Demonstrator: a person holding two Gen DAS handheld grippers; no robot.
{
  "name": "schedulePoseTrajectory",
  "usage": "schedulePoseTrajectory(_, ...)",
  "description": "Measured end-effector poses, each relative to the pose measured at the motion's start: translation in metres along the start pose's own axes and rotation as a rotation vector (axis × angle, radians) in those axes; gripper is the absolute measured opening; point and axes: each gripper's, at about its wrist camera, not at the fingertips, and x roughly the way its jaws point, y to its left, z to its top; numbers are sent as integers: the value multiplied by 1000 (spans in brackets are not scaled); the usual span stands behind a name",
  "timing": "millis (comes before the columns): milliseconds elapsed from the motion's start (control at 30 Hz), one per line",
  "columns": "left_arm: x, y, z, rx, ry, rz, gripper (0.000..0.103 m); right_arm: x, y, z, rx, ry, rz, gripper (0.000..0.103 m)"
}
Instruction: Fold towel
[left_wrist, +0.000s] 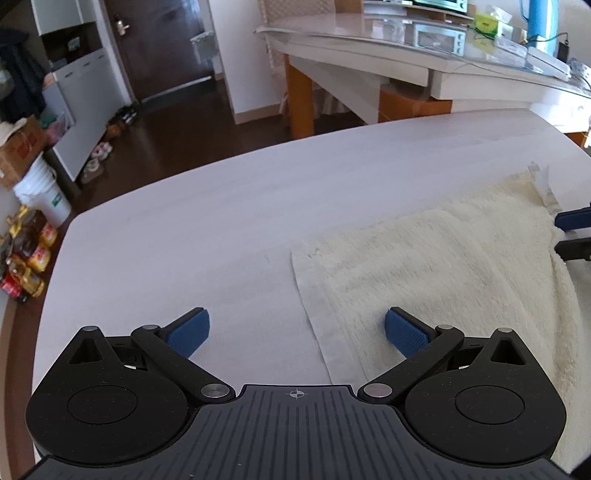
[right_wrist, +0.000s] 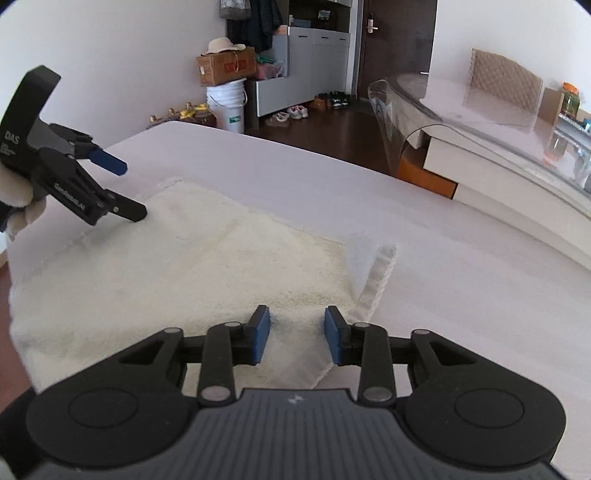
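Lying flat on the white bench (left_wrist: 221, 229), a cream towel (right_wrist: 184, 266) sits between two hand-held grippers.

The left gripper (left_wrist: 297, 332) hovers over the towel's hemmed edge, jaws spread wide and empty. The right gripper (right_wrist: 297, 334) hangs low over the opposite side, its jaws parted above the pile and gripping nothing, near a turned-up hem corner (right_wrist: 376, 280). A gloved hand (right_wrist: 16, 206) holds the left tool.

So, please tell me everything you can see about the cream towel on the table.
The towel is cream, fluffy terry cloth with a flat woven hem and a small label at one corner. It lies spread on the pale table, seemingly already folded, its near edge hanging over the table edge. The right hand-held gripper has its jaws open over one corner; the left hand-held gripper stands open at the opposite edge.
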Motion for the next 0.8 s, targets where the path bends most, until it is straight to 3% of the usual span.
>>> schedulePoseTrajectory(233,22,5,24,-13,-13,36,103,12,-19,15,-5,-11,-49,40)
schedulePoseTrajectory(467,30,7,34,-13,-8,57,103,6,-21,17,-42,6,-28,45)
schedulePoseTrajectory(600,23,8,30,-14,-16,53,103,-13,-17,16,-50,-54,-5,43)
schedulePoseTrajectory(667,11,10,24,-11,-27,36,103,-42,-6,9,-80,-90,40,43)
schedulePoseTrajectory(800,-13,10,9,19,-34,1,103,-86,23,-19,-201,-96,101,44)
